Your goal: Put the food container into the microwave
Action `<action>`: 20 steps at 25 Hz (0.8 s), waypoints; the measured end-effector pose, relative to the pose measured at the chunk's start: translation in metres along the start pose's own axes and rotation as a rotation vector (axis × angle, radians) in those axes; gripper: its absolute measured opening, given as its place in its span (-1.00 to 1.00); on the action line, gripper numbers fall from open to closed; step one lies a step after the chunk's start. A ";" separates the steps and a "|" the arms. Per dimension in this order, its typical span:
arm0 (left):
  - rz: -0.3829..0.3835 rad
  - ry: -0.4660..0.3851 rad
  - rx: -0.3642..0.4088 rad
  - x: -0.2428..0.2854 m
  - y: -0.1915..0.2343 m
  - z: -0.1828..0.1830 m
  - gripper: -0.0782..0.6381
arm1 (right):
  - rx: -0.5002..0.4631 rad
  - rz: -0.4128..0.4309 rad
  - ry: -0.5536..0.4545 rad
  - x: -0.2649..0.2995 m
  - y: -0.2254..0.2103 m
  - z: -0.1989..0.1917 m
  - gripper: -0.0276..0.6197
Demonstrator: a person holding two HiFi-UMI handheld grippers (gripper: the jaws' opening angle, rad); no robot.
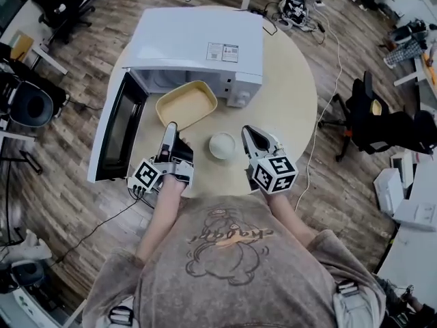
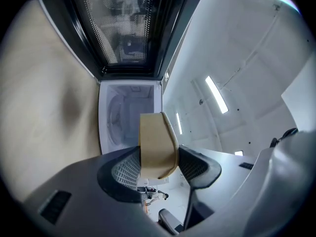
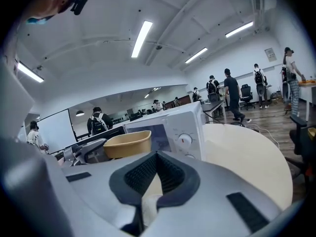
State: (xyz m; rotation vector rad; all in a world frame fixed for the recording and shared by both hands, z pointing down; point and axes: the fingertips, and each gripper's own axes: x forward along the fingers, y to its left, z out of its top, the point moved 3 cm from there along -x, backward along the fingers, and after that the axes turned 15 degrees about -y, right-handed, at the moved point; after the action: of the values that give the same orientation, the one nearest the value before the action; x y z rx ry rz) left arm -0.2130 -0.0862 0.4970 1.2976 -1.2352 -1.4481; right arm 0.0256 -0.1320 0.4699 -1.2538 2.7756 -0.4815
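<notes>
A tan food container (image 1: 186, 104) hangs in front of the white microwave (image 1: 198, 43), whose door (image 1: 117, 125) stands swung open to the left. My left gripper (image 1: 171, 127) is shut on the container's near rim. In the left gripper view the tan wall (image 2: 157, 142) sits clamped between the pads, with the lit microwave cavity (image 2: 129, 117) straight ahead. My right gripper (image 1: 247, 134) hovers to the right, its jaws (image 3: 157, 156) meeting at the tips with nothing held. The right gripper view shows the container (image 3: 127, 144) beside the microwave's front (image 3: 180, 127).
A small round white lid or bowl (image 1: 222, 145) lies on the round wooden table (image 1: 287, 94) between the two grippers. Office chairs (image 1: 382, 121) and desks surround the table. Several people stand in the background of the right gripper view.
</notes>
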 end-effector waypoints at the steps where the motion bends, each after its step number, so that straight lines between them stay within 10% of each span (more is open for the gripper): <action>1: -0.001 0.006 0.000 0.001 0.000 0.000 -0.10 | 0.001 -0.010 -0.001 -0.003 0.000 0.000 -0.92; 20: 0.010 -0.007 0.052 0.028 0.029 0.008 -0.10 | -0.016 -0.049 -0.013 -0.024 0.000 0.007 -0.92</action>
State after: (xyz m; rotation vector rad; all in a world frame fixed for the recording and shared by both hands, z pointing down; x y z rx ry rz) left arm -0.2255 -0.1173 0.5196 1.3203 -1.2897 -1.4237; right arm 0.0431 -0.1156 0.4612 -1.3267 2.7488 -0.4543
